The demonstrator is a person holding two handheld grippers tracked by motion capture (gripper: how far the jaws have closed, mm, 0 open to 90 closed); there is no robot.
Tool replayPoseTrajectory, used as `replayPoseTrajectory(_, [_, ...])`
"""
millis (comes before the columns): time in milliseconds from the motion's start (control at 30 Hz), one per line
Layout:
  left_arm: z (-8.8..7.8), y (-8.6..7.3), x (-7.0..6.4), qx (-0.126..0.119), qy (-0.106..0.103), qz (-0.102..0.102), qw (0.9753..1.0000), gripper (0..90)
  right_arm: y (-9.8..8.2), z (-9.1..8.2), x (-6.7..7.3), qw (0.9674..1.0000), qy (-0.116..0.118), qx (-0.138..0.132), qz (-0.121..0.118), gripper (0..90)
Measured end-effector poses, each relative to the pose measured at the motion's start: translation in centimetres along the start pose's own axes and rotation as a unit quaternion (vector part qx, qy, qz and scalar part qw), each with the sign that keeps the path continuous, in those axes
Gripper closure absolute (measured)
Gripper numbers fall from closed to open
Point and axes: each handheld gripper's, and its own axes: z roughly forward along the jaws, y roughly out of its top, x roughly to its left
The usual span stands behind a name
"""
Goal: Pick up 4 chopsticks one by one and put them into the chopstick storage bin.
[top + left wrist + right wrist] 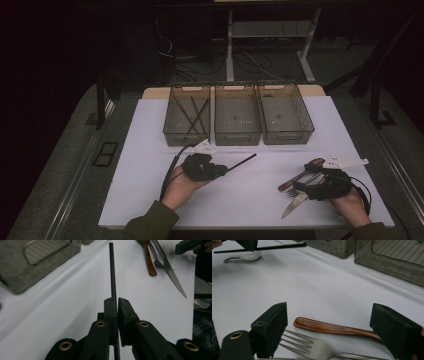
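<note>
Sorting cutlery into bins. Left claw (117, 305) clamped on a black chopstick (112, 272), held clear of the white table (150, 165). Right claw (332, 327) spread wide over the fork (312, 343) and the wooden-handled piece (332, 328). Next, probably: carrying the chopstick over the left bin (187, 115), beside those already inside, then letting go.

High view above near table edge facing twelve o'clock, gripper views low and close, all sharing the black chopstick (241, 162).
</note>
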Motion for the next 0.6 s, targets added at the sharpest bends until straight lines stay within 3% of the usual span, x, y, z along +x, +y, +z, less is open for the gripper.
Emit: replayPoseTrajectory(600, [-4.3, 0.6, 2.5, -0.043, 0.042, -0.01, 0.9982, 84.7, 0.0, 0.1, 0.0, 1.0, 0.0, 0.001, 0.001, 14.0])
